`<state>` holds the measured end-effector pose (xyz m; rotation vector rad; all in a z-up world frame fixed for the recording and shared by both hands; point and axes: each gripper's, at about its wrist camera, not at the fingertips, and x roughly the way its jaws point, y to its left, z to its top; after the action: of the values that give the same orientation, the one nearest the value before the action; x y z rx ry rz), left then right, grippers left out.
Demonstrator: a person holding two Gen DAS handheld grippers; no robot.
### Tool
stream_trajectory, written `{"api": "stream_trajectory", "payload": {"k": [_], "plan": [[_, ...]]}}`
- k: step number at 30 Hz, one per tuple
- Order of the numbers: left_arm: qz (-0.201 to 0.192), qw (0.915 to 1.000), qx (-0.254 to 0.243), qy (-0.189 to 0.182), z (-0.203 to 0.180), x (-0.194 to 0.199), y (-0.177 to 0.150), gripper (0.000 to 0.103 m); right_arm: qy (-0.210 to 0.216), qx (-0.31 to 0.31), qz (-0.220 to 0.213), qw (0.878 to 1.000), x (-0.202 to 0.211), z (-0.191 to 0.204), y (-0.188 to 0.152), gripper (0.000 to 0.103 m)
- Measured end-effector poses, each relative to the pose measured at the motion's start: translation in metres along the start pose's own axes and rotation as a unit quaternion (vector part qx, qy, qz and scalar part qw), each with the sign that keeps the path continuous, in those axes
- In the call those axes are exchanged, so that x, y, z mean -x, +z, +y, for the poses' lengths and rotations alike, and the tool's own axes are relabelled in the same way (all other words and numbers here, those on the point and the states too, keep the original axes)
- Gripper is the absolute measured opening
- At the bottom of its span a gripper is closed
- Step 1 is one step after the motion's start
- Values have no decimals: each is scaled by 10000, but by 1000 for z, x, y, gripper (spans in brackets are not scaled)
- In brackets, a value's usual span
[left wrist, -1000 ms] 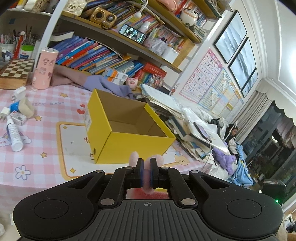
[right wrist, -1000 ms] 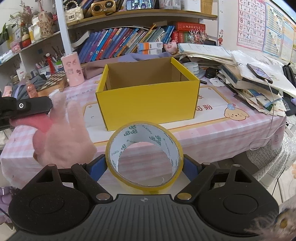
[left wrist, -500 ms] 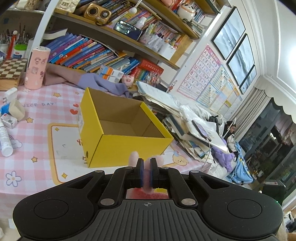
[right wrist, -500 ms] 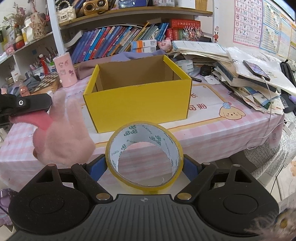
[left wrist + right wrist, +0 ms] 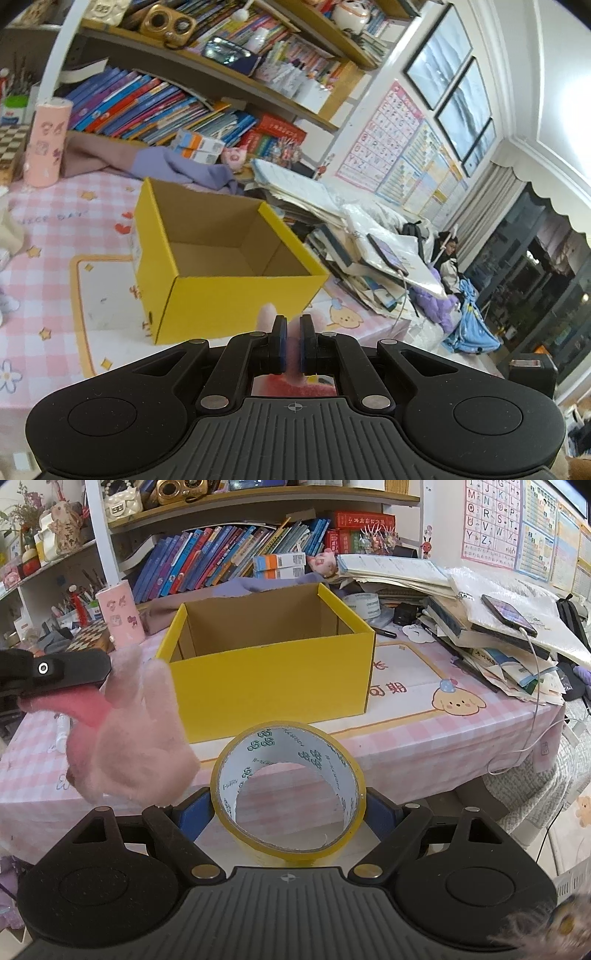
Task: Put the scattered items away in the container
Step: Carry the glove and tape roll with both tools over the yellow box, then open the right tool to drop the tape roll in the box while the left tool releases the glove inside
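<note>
Two items are carried toward the open yellow cardboard box [image 5: 273,672] on the pink checked tablecloth [image 5: 424,738]: a fuzzy pink glove [image 5: 129,738] pinched by the nearly closed left gripper [image 5: 291,349], a yellowish tape roll [image 5: 288,794] spanned by the wide-set right gripper [image 5: 288,812], both short of the box, ready for dropping in.

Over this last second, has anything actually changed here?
Both grippers moved closer to the yellow cardboard box, which looms larger in each view. Nothing was let go: the left gripper still pinches the pink fuzzy glove, and the right gripper still clamps the tape roll. The box is still empty.
</note>
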<state>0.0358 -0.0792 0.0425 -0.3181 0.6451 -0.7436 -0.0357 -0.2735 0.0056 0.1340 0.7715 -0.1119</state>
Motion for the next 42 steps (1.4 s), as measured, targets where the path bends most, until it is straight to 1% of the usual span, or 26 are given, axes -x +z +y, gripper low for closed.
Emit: {"api": "stream_trajectory", "payload": {"k": [5,11,19,27,30,34,37,42], "plan": [[-47,9999,-127,-107,-6,-6,7,5,-11,-25,-94,10000,-1,-3,6,84],[-240,9991,-286,-222,-10,-9,22,5,10,-71,-484,9988,3,-7,25,84],[-612,9966,-479,-279,-13,-18,55,5,170,66,-966,9952,1,-8,69,84],[-910,9945,-494,-185,-10,-41,87,5,408,390,-1214,9910,-25,-14,123,84],[-946,9945,-430,-106,-7,-55,95,5,510,527,-1205,9900,-39,-17,138,84],[-953,9950,-310,34,-1,-74,102,5,651,753,-1075,9892,-62,-23,154,84],[-925,9953,-212,185,5,-90,105,5,774,931,-894,9886,-84,-29,163,84],[-678,9965,0,491,19,-120,105,5,1040,1153,-480,9867,-123,-33,175,84]]}}
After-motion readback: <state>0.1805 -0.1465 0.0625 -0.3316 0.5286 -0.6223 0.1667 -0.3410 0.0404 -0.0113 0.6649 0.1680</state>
